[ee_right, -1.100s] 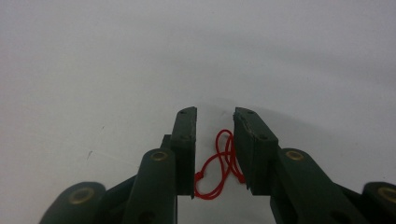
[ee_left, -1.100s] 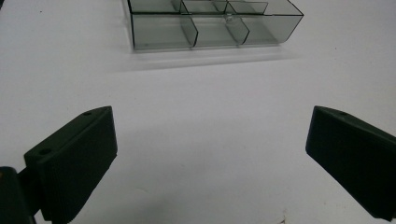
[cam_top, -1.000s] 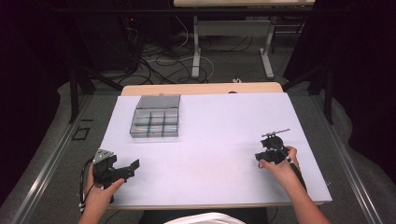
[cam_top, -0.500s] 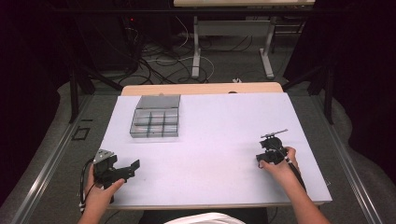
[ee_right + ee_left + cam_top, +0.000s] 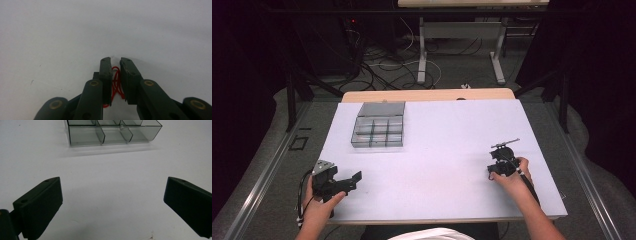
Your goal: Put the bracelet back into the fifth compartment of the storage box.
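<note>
The right hand-held gripper [image 5: 115,65] is being held low over the white table [image 5: 447,145], its jaws just having been closing around a red string [image 5: 115,82], nearly pinched between the pads. The left hand-held gripper [image 5: 112,202] is being kept released, jaws wide, facing a clear compartment box [image 5: 112,133].

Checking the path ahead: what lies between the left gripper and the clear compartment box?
Nothing: in the left gripper view, only bare white table runs from the left gripper, jaws wide apart, to the compartment box.
</note>
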`<state>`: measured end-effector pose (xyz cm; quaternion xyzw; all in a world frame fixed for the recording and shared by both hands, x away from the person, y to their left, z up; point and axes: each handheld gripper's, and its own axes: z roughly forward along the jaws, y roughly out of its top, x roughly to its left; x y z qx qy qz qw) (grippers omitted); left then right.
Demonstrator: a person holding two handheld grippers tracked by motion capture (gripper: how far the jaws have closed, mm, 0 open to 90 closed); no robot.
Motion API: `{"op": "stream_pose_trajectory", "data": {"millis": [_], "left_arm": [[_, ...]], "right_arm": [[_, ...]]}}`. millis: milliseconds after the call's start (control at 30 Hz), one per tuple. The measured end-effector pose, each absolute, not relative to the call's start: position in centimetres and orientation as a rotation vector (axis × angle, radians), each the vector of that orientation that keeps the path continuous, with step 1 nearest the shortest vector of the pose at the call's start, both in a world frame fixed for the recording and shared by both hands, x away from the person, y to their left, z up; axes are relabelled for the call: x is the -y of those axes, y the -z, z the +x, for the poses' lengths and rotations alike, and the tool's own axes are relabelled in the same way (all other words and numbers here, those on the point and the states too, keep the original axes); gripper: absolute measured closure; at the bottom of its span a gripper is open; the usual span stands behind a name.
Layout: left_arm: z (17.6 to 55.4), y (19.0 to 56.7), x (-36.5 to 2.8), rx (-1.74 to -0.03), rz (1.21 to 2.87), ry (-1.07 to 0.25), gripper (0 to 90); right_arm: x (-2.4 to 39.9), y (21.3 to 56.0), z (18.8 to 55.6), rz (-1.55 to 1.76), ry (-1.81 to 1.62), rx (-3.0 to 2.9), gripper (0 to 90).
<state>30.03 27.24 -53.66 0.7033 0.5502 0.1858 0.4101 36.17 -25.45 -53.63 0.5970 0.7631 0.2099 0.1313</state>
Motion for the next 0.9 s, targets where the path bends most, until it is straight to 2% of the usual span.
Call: {"op": "stream_pose_trajectory", "data": {"millis": [467, 900], "left_arm": [[30.08, 53.69, -27.24, -1.384, 1.773, -0.466, 2.1], [30.11, 53.71, -27.23, -1.383, 1.775, -0.466, 2.1]], "right_arm": [[25.75, 53.73, 36.15, 1.720, -0.619, -2.213, 87.9], [26.15, 53.46, 36.00, 1.716, -0.648, -2.201, 89.2]]}}
